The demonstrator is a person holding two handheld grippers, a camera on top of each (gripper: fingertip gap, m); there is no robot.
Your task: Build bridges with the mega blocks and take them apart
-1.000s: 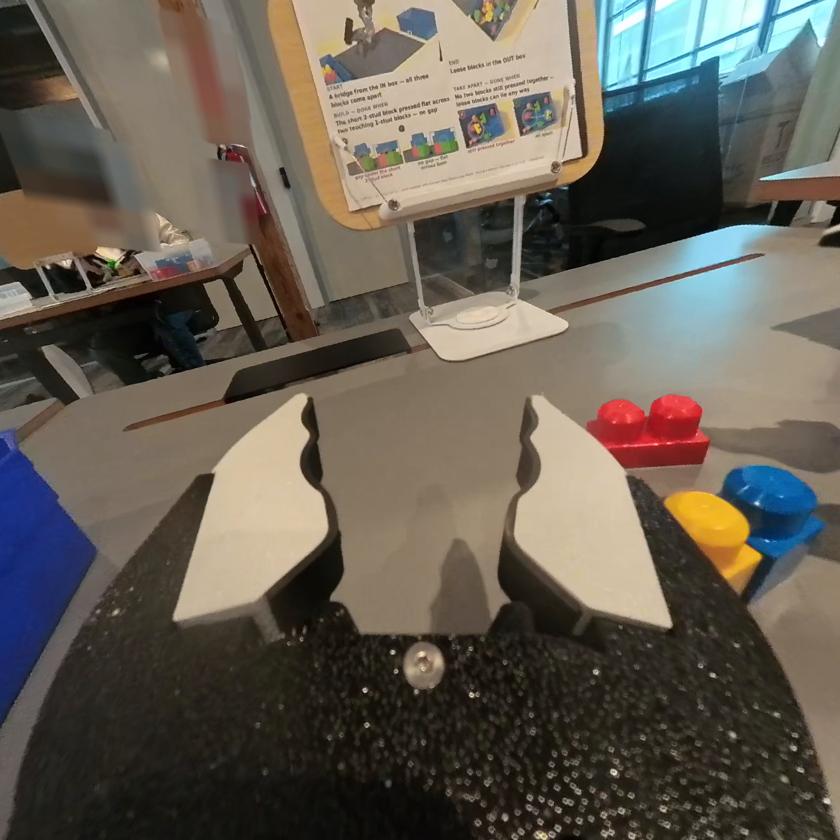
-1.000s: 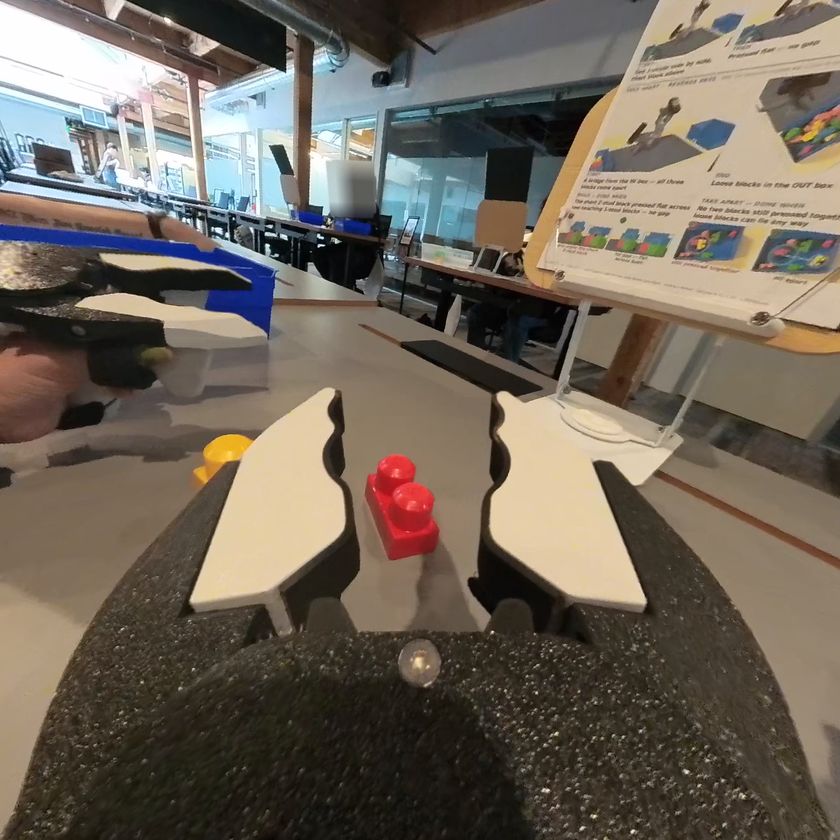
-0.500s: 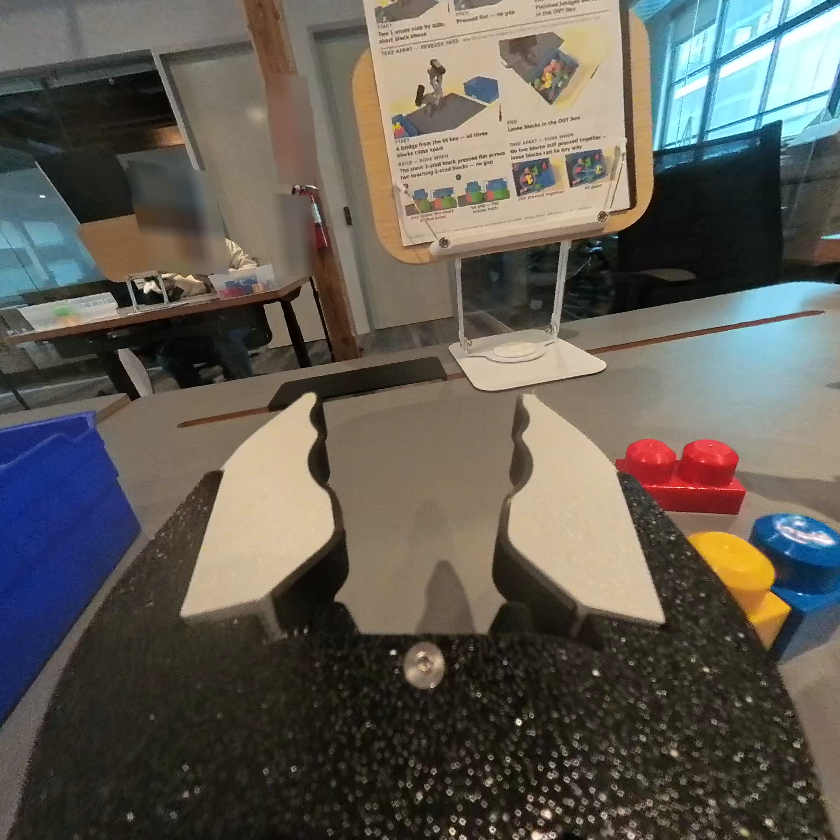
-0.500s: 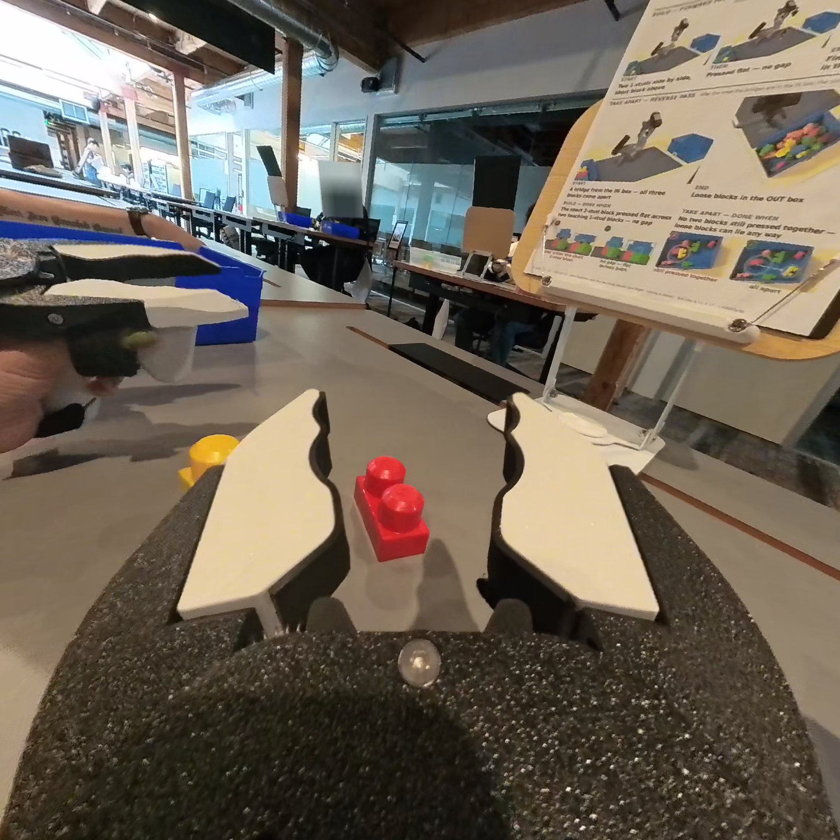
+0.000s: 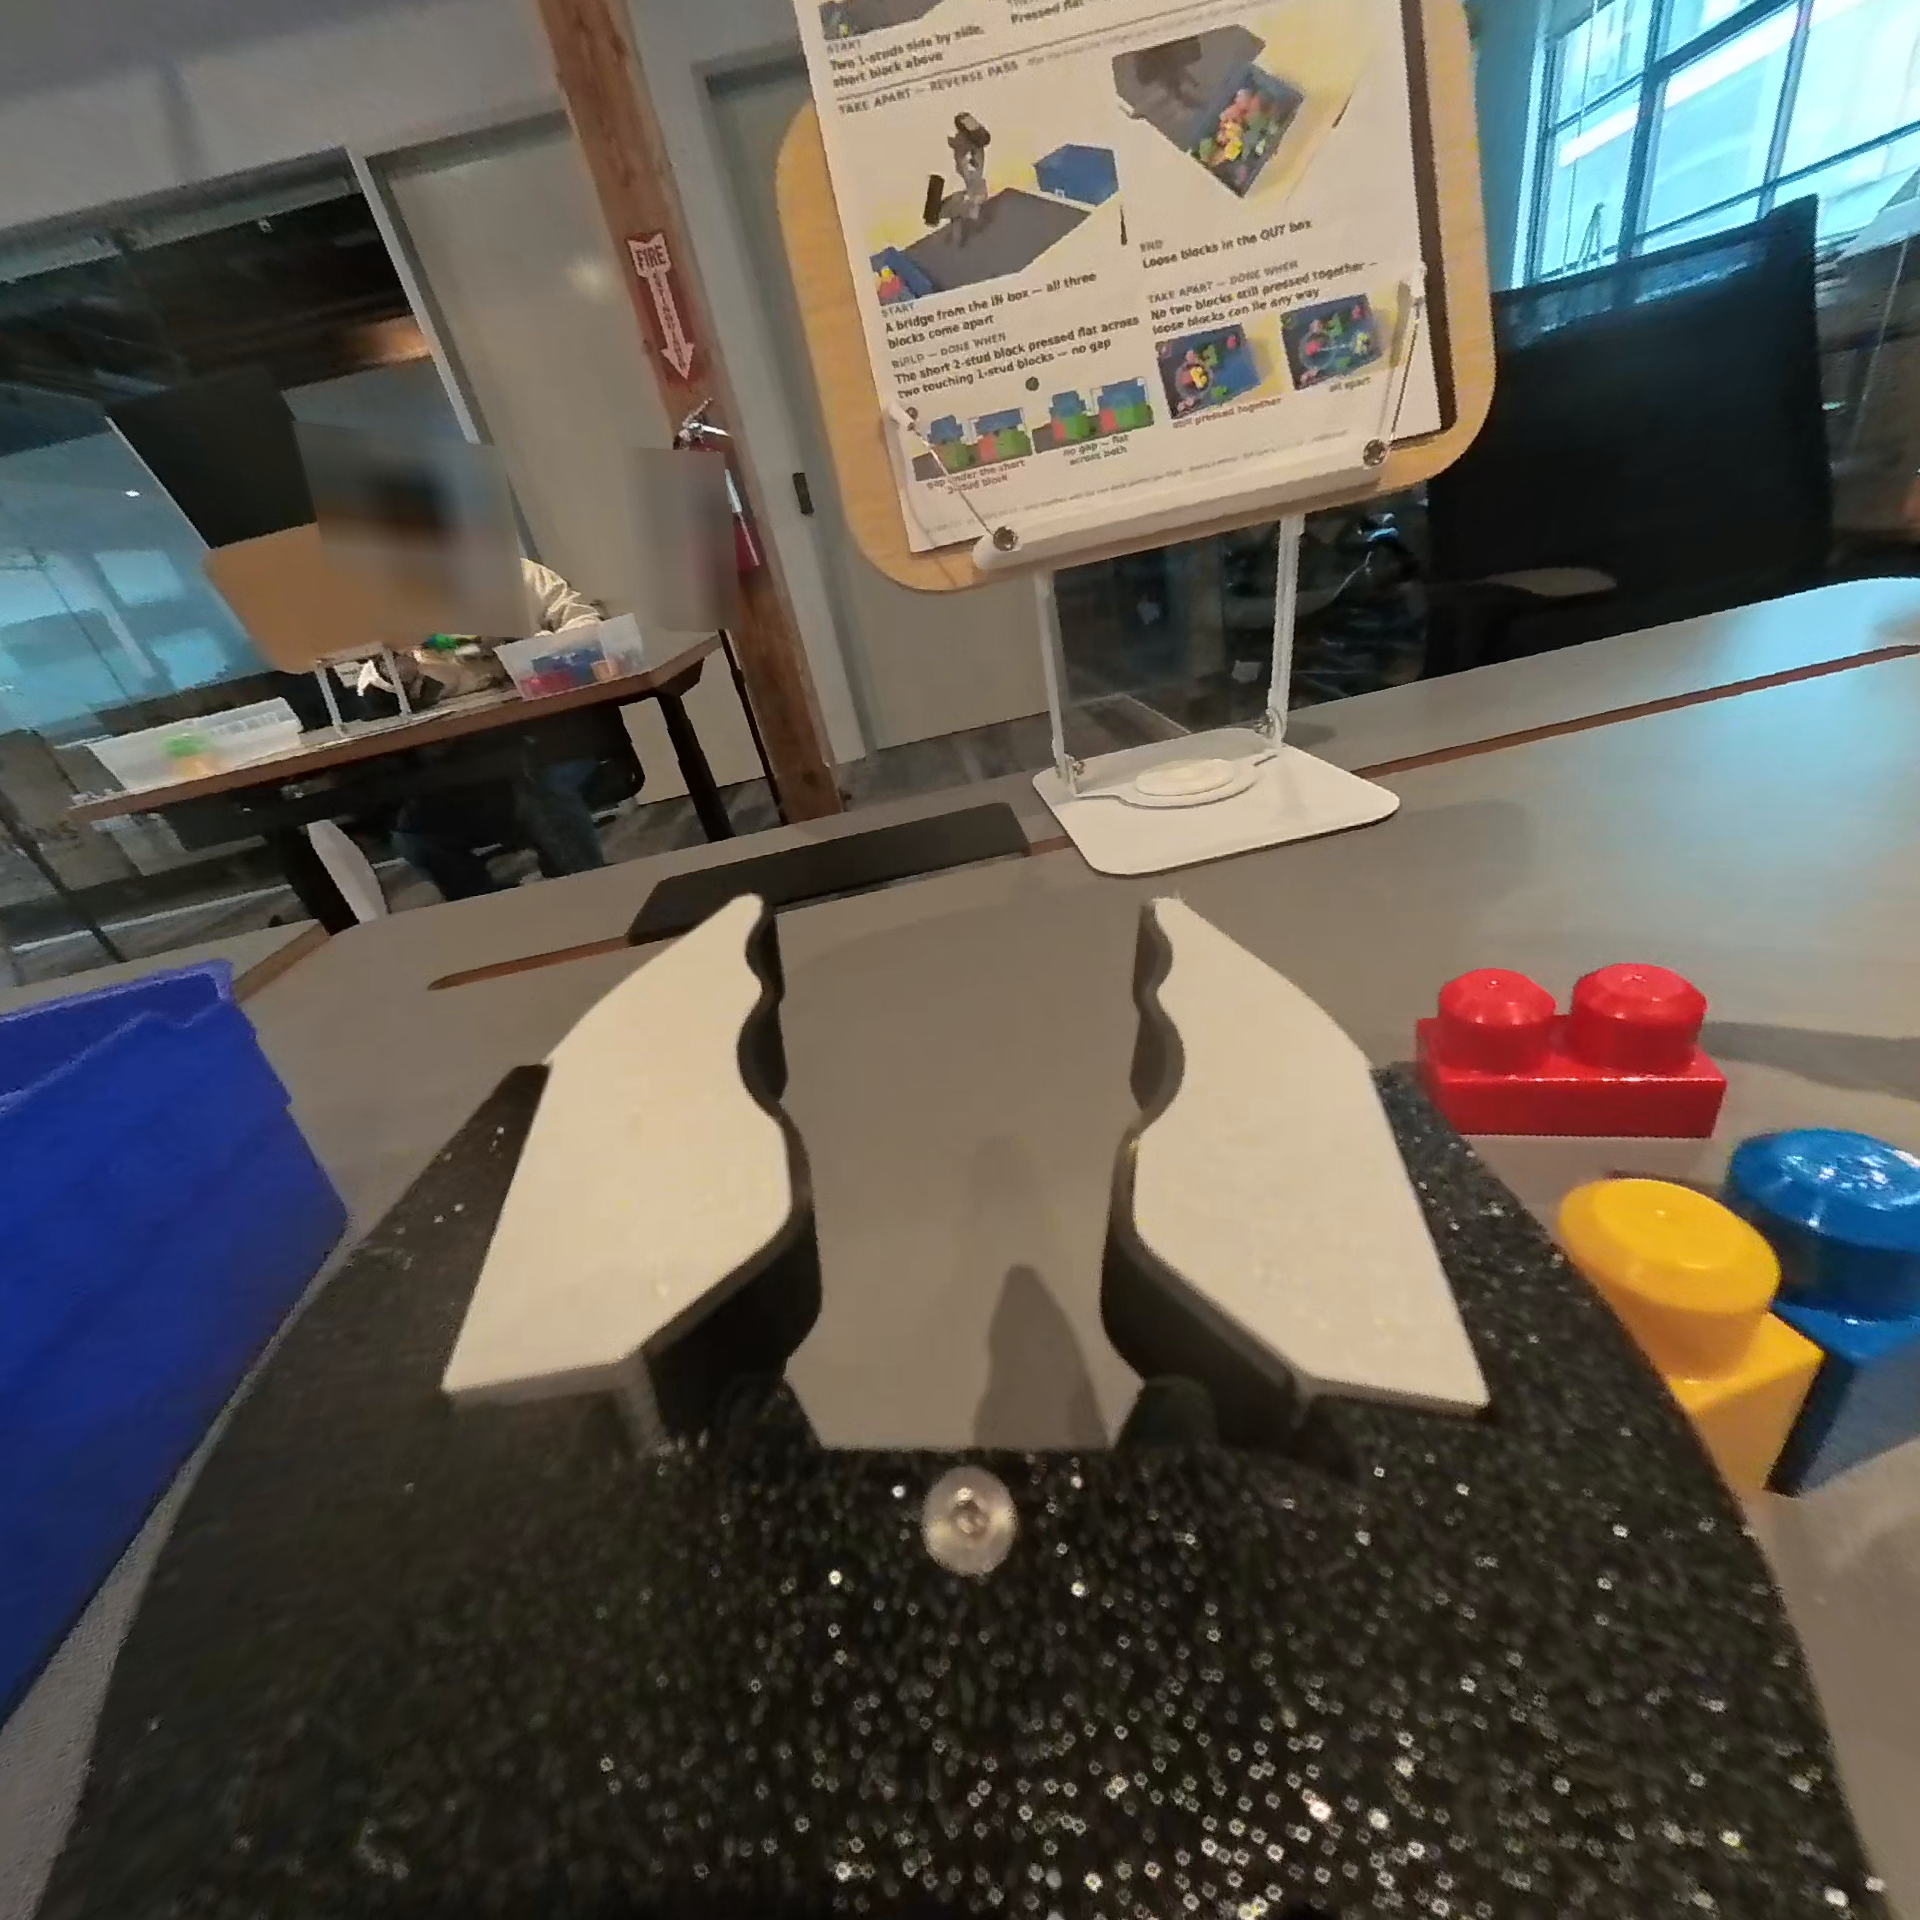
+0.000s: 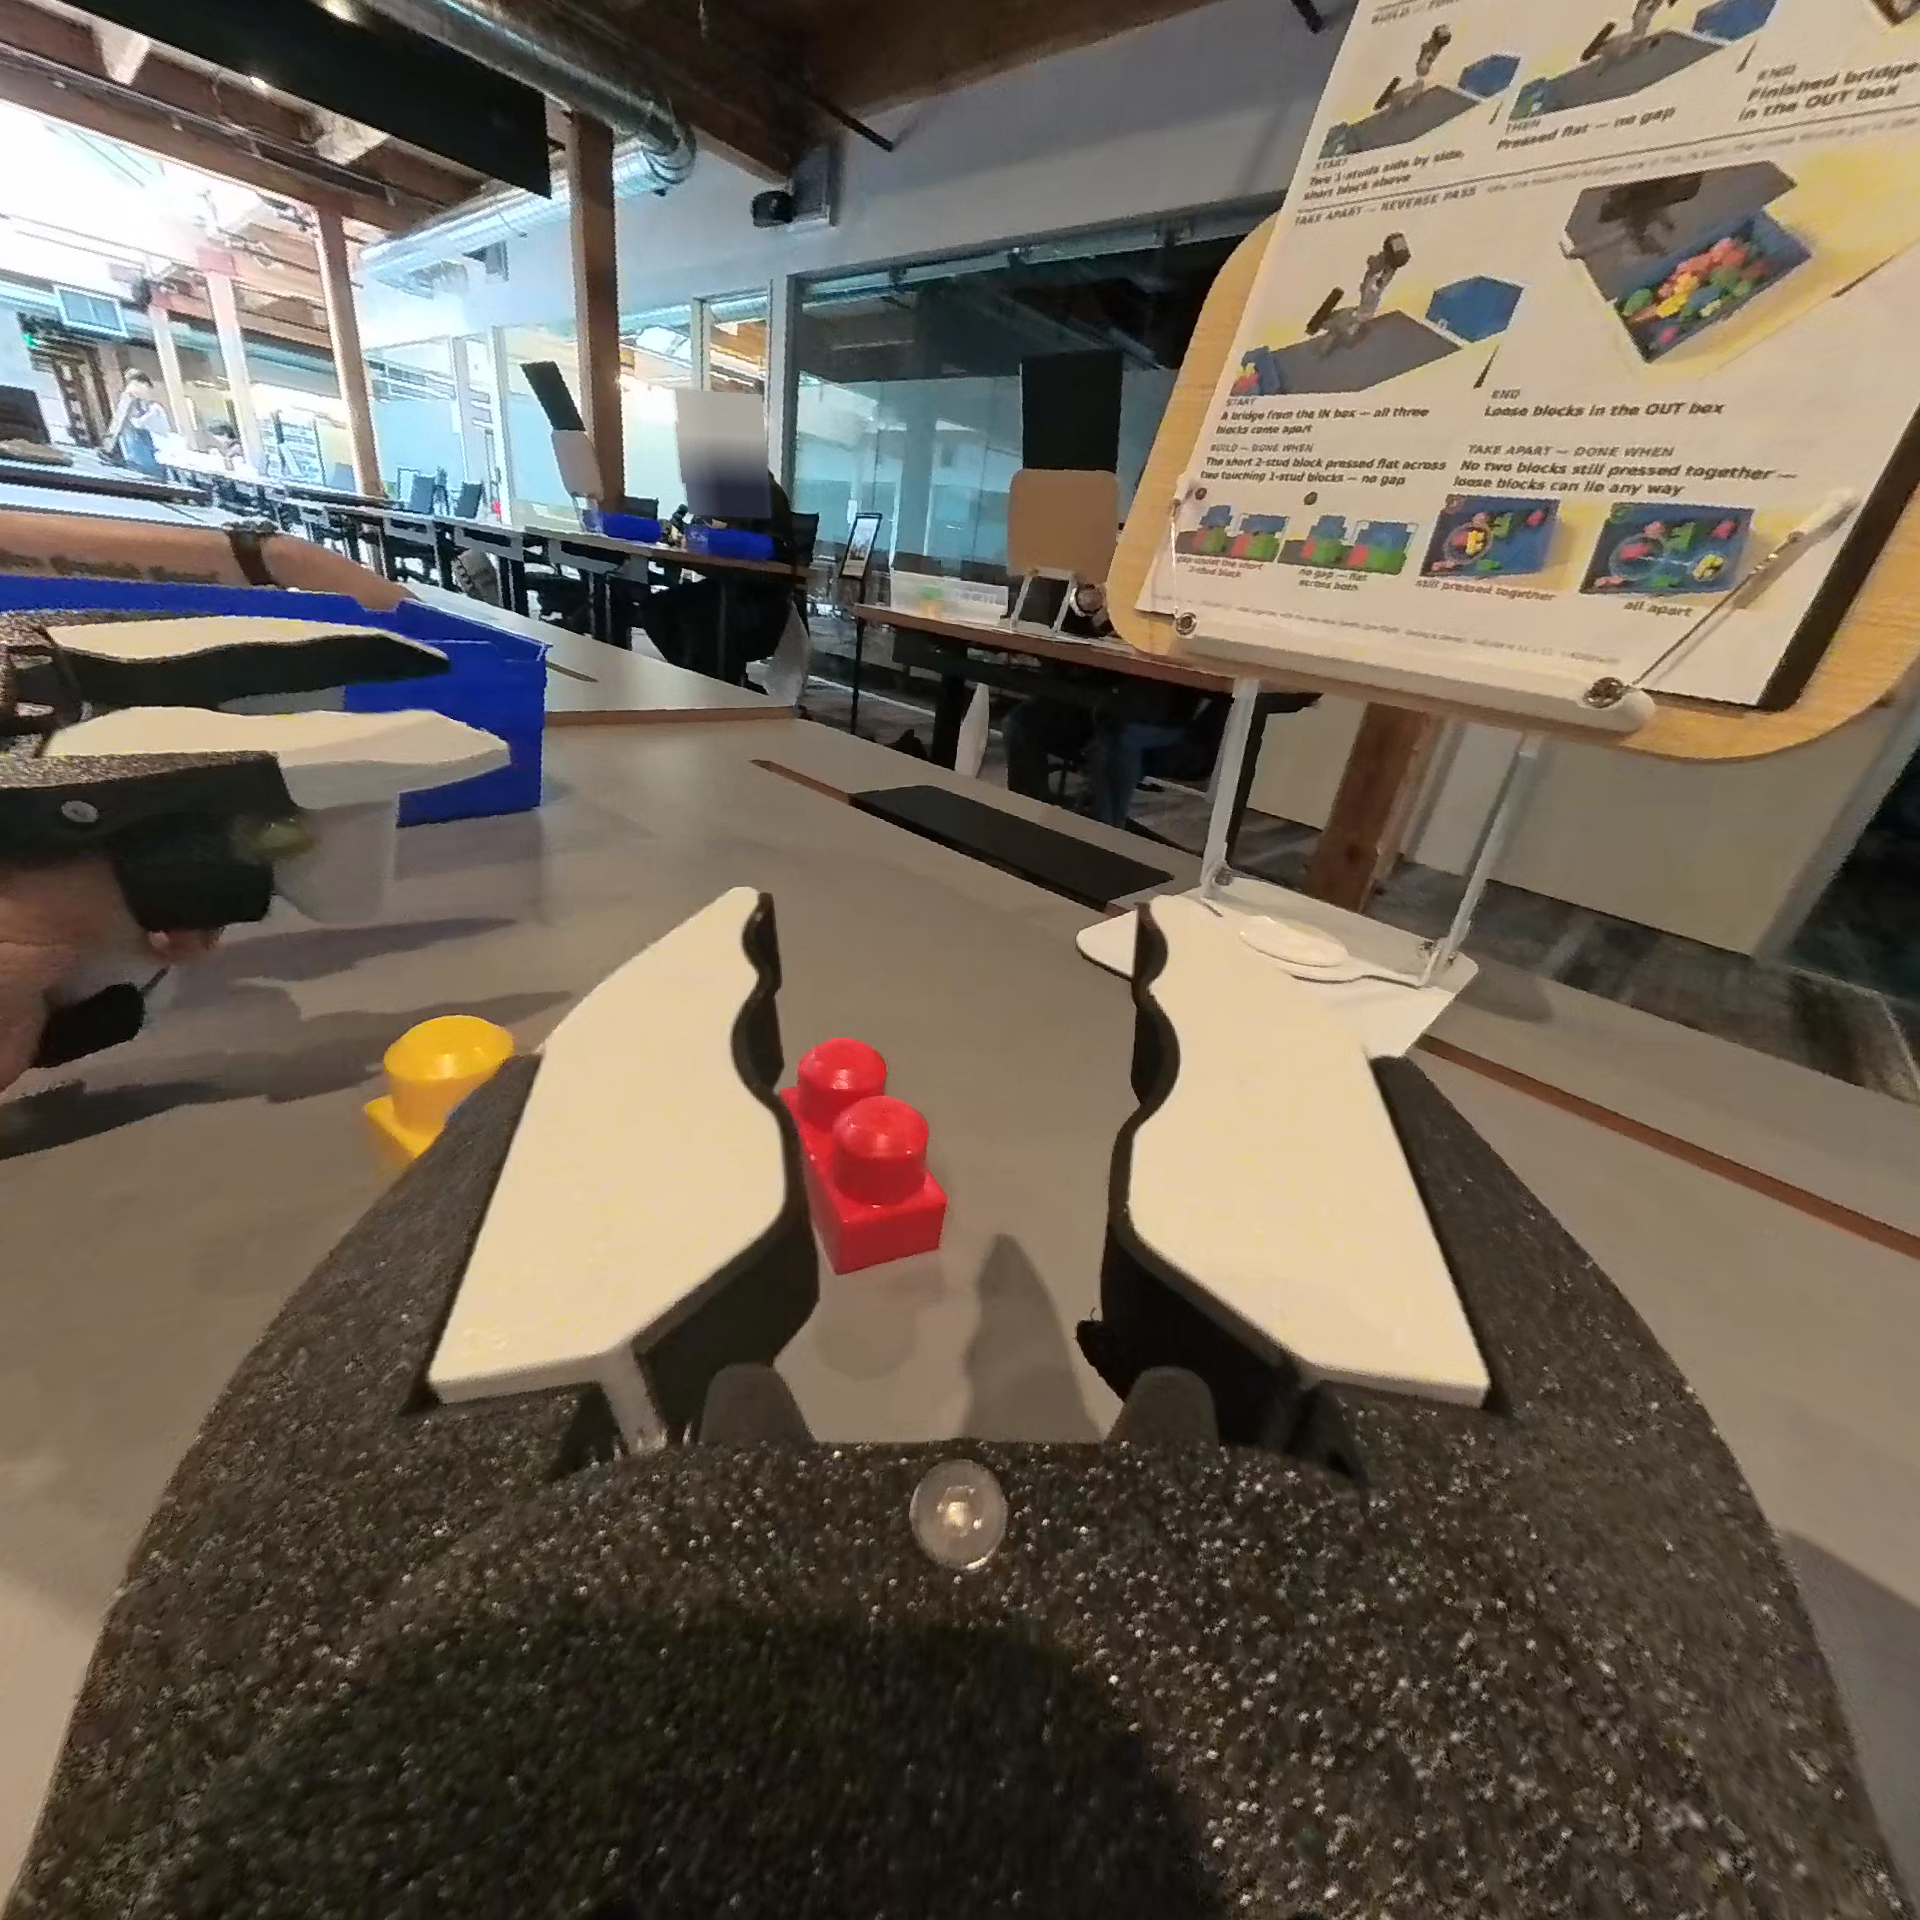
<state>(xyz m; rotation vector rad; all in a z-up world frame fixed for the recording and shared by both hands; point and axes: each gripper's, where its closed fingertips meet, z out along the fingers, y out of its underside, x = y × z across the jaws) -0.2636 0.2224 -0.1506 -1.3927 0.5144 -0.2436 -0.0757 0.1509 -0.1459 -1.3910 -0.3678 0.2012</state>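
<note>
A grey worktop (image 5: 1558, 852) with a thin brown seam and a flat black strip (image 5: 831, 868) set into it carries everything. Around it is an open office with wooden posts, glass partitions, rows of desks and windows at the right of the left wrist view.

At the far edge a white stand (image 5: 1216, 800) holds up a wooden board with an illustrated instruction sheet (image 5: 1122, 270).

The left wrist view shows three blocks off to the right of the left tool (image 5: 956, 914): a red two-stud block (image 5: 1569, 1049) lying flat, and nearer the camera a yellow one-stud block (image 5: 1683, 1309) just beside a blue one-stud block (image 5: 1839, 1247). A blue bin (image 5: 125, 1195) stands at the left. The left tool's fingers stand apart over bare worktop, gripping nothing.

The right wrist view does not show the blue block. Here the red block lies on the worktop between the spread fingers of the right tool (image 6: 956, 914), close to the left finger, with a clear gap on its other side; the tool is not clamped on it. The yellow block shows partly behind the left finger. The left tool hangs at the far left in a hand (image 6: 42, 966), in front of the bin.
</note>
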